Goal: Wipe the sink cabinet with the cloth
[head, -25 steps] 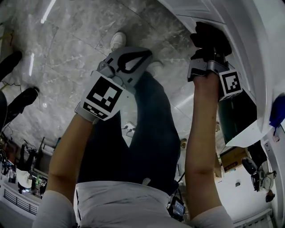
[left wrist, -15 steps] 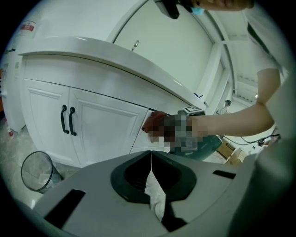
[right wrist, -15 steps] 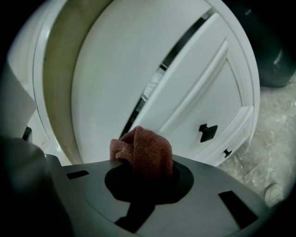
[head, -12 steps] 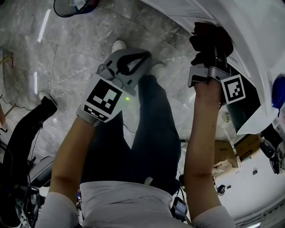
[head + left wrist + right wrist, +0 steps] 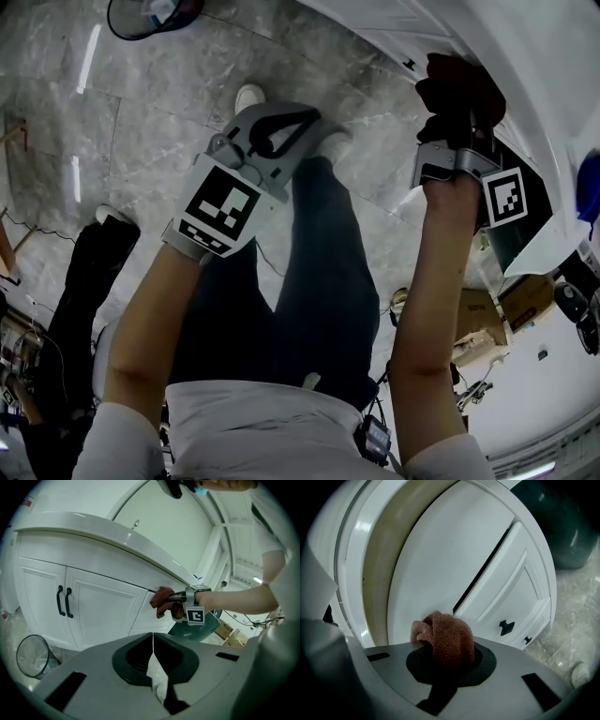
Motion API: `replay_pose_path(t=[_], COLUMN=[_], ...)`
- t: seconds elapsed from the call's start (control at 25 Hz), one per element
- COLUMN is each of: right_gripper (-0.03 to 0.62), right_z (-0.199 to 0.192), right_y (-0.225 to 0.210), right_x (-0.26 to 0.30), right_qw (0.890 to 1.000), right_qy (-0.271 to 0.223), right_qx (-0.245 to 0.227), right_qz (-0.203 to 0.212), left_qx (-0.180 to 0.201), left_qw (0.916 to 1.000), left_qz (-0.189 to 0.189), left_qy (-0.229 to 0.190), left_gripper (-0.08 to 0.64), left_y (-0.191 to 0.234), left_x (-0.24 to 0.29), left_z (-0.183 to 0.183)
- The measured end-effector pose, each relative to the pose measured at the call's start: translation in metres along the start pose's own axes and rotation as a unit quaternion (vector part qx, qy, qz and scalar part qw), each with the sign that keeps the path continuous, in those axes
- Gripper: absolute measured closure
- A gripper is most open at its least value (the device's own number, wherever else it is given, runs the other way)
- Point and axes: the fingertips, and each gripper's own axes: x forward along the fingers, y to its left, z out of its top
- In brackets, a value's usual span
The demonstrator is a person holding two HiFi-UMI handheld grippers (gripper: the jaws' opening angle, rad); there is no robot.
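Note:
A reddish-brown cloth (image 5: 450, 637) is bunched between the jaws of my right gripper (image 5: 447, 657), which is shut on it. It presses the cloth (image 5: 459, 84) against the white sink cabinet (image 5: 525, 56), just under the countertop edge. In the left gripper view the cloth (image 5: 161, 599) touches the cabinet front (image 5: 98, 611) at the seam beside the right door. My left gripper (image 5: 281, 127) hangs away from the cabinet over the floor with its jaws shut. A pale sliver shows in their seam (image 5: 153, 653); I cannot tell what it is.
Two black handles (image 5: 63, 602) sit on the left doors and black knobs (image 5: 506, 626) on the drawers. A wire bin (image 5: 35, 656) stands on the marble floor at the left. A dark green tub (image 5: 197, 630) and a cardboard box (image 5: 478, 328) lie to the right.
My right gripper has slid the cloth a little to the right along the cabinet. The left gripper has stayed in place. A bystander's dark legs at the left have shifted.

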Motion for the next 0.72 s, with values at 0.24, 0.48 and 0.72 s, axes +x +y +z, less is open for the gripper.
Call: replay_pose_path(t=[0.24,0.48,0.72], right_gripper=[0.549,0.549,0.549], right_z=[0.008,0.021,0.018], right_y=[-0.012,-0.042,-0.064], right_x=[-0.007,-0.011,-0.001], right_qw=[1.000,0.999,0.997], right_qy=[-0.003,-0.003,0.036], right_qx=[-0.005,-0.008,-0.020], right_qz=[-0.016,-0.048,-0.070], left_qx=[0.004,0.007,0.004], left_qw=[1.0000,1.0000,0.9999], left_qz=[0.001,-0.005,-0.009], left_qy=[0.003,0.002,0.007], left_gripper=[0.548,0.548,0.548], left_y=[0.004,0.002,-0.006], left_x=[0.005,0.021,0.033], left_z=[0.002,0.010,0.006])
